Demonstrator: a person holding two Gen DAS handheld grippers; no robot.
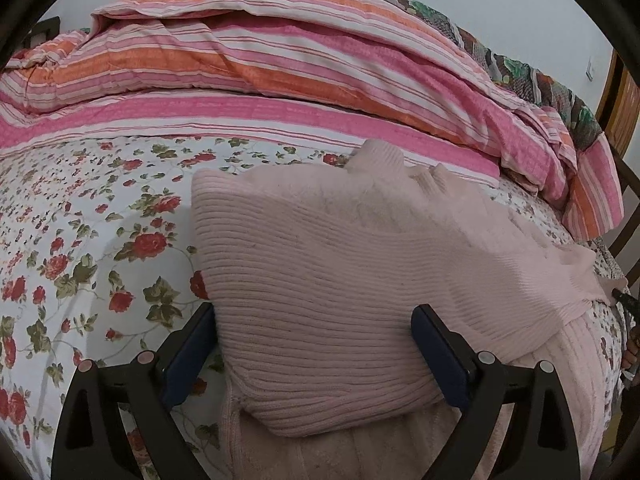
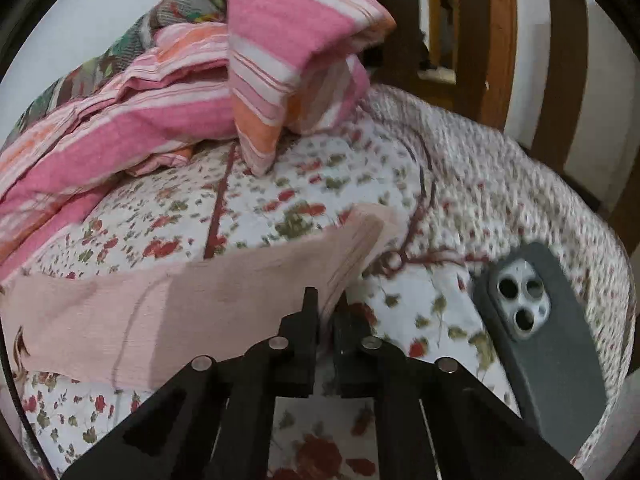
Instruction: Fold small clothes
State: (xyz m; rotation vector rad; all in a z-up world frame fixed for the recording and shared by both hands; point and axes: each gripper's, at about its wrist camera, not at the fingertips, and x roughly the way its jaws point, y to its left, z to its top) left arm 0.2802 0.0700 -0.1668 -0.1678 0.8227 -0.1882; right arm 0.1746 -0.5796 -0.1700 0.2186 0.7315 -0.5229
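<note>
the pink ribbed sweater (image 1: 328, 280) lies folded on the flowered bedsheet (image 1: 80, 240), near the bed's front edge, one sleeve (image 2: 120, 320) stretched out flat toward the foot-end rails. the right gripper (image 2: 326, 308) has its jaws drawn together on the ribbed cuff of that sleeve, the knit pinched between them and lifted a little off the sheet. the left gripper (image 1: 314, 344) hangs over the folded body with its jaws spread wide apart, one finger at each side of the fold, gripping nothing. a grey phone (image 2: 536, 336) lies camera-side up on the sheet just beside the cuff, toward the bed's corner. a pink and orange striped quilt (image 1: 280, 72) is heaped along the far edge, and wooden bed rails (image 2: 480, 40) stand beyond.
</note>
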